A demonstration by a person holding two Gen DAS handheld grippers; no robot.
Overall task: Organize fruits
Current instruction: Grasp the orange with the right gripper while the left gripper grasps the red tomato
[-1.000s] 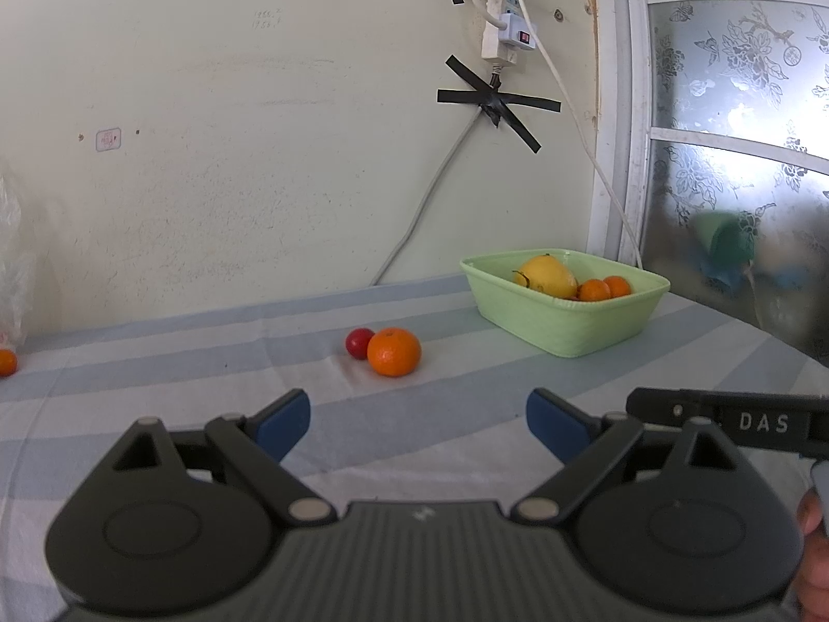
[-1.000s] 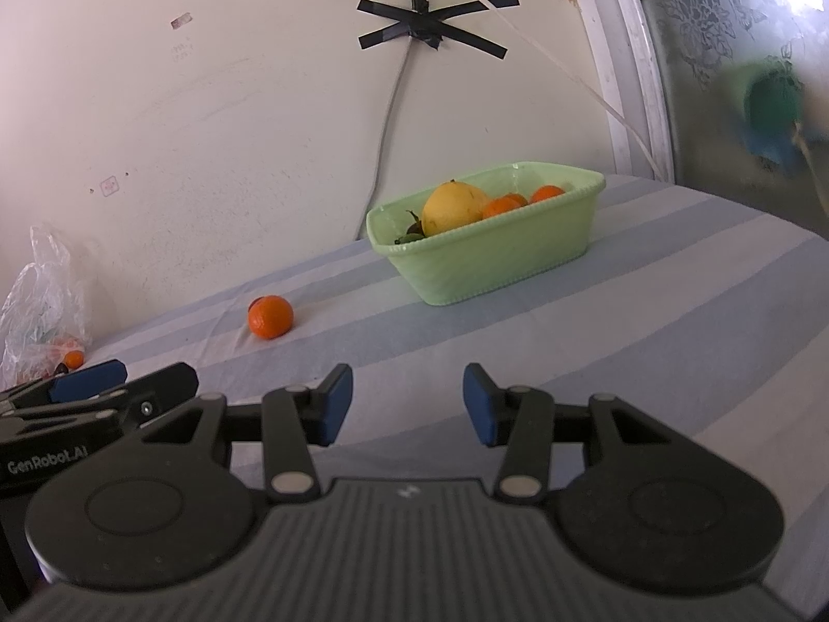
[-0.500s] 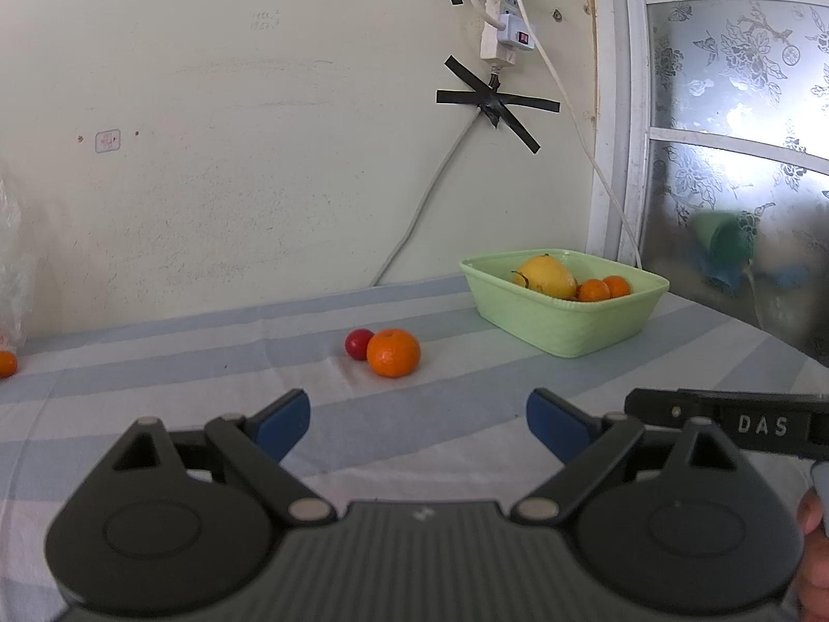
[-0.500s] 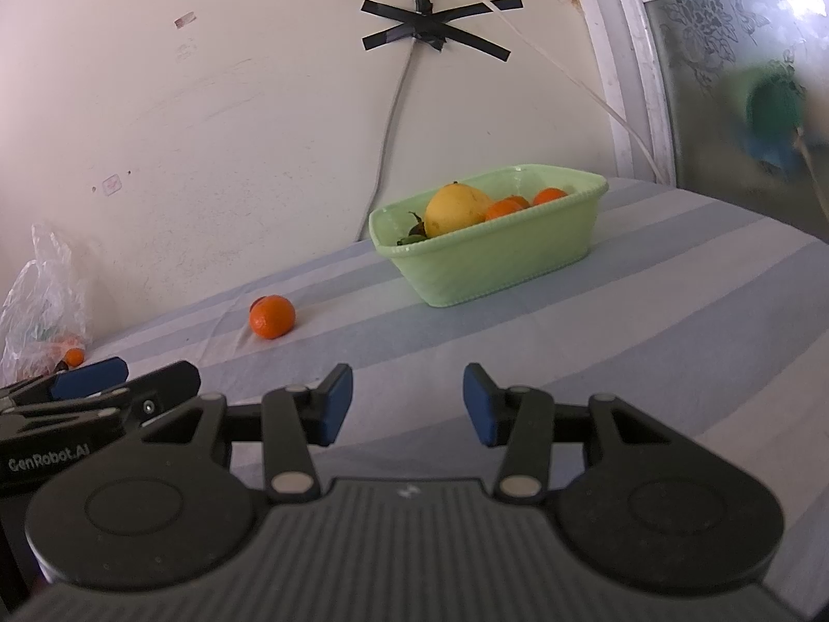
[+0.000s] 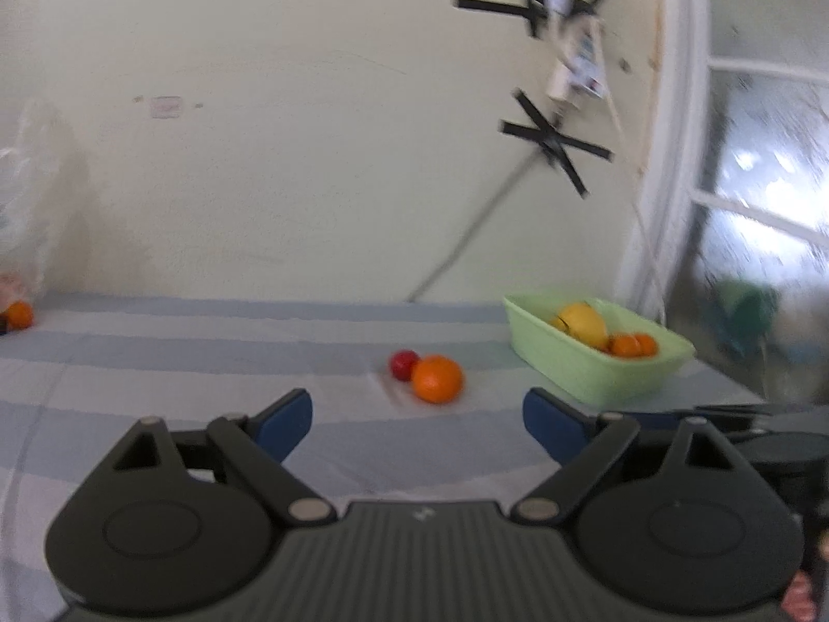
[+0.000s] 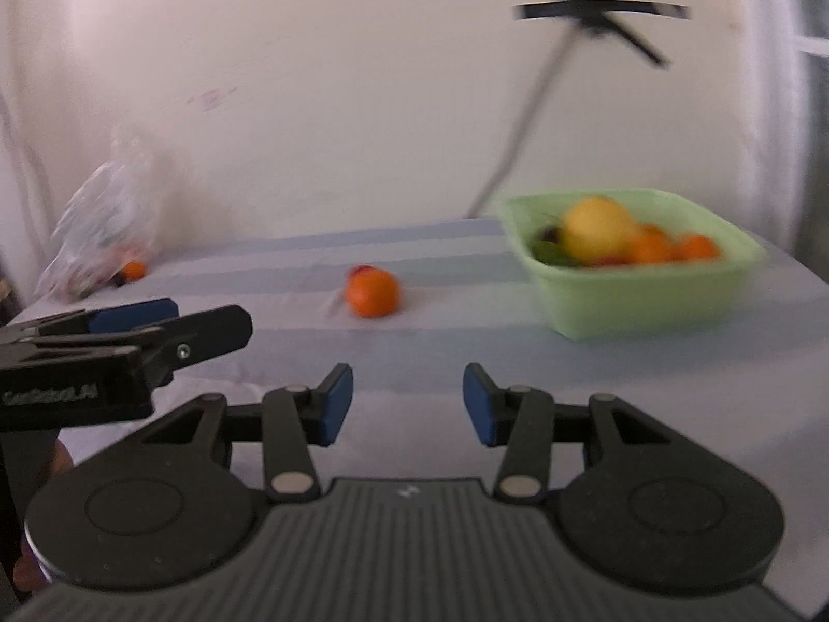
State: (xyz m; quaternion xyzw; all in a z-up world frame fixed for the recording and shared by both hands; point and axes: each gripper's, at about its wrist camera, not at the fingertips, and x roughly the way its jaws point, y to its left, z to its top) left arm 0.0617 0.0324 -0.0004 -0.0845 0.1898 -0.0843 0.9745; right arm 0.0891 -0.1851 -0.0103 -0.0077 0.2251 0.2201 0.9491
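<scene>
A loose orange (image 5: pixel 438 378) lies mid-table on the striped cloth, touching a small red fruit (image 5: pixel 403 364) just behind it. To the right stands a light green tub (image 5: pixel 596 378) holding a yellow fruit (image 5: pixel 583 324) and small oranges (image 5: pixel 629 344). My left gripper (image 5: pixel 417 417) hovers short of the orange; its jaws are wide and closing, with nothing between them. My right gripper (image 6: pixel 406 404) is half open and empty, with the orange (image 6: pixel 373 292) ahead and the tub (image 6: pixel 637 300) ahead to the right. In the right wrist view the left gripper (image 6: pixel 129 321) shows at the left.
A clear plastic bag (image 6: pixel 103 228) sits at the far left by the wall, with another small orange (image 6: pixel 132 269) beside it. A cable and taped power strip (image 5: pixel 570 67) hang on the wall. A window frame (image 5: pixel 668 155) bounds the right side.
Both views have rolled and swung and are now blurred. The orange and tub have shifted right in the right wrist view. The left jaws have narrowed slightly.
</scene>
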